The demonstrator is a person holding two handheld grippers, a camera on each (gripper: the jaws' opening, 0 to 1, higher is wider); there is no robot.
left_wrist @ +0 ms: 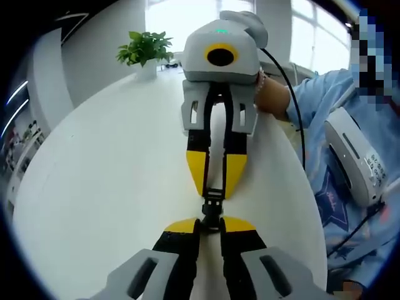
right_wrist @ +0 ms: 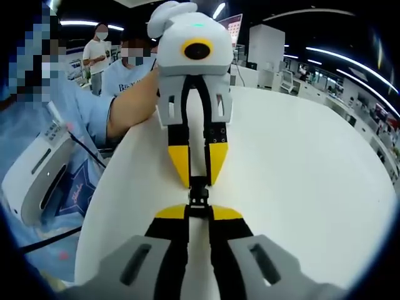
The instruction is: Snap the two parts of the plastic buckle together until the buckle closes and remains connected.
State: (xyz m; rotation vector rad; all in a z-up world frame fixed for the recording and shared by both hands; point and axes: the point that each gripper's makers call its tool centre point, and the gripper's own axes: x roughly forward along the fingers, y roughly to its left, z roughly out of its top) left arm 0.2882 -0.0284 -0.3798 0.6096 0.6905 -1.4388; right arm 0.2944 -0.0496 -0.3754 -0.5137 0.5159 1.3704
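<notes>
Over the round white table (left_wrist: pixel 106 181) the two grippers meet tip to tip, each clamped on one end of the small black plastic buckle (left_wrist: pixel 212 209) that spans the gap between them. In the left gripper view the left gripper (left_wrist: pixel 211 226) rises from the bottom with its yellow-tipped jaws drawn narrow around the near end of the buckle, while the right gripper (left_wrist: pixel 215 187) comes down from above, pinching the far end. The right gripper view mirrors this (the buckle (right_wrist: pixel 199 197) again sits between both pairs of yellow tips). Whether the two halves are fully latched cannot be told. A potted plant (left_wrist: pixel 145 51) stands at the table's far edge, well apart
</notes>
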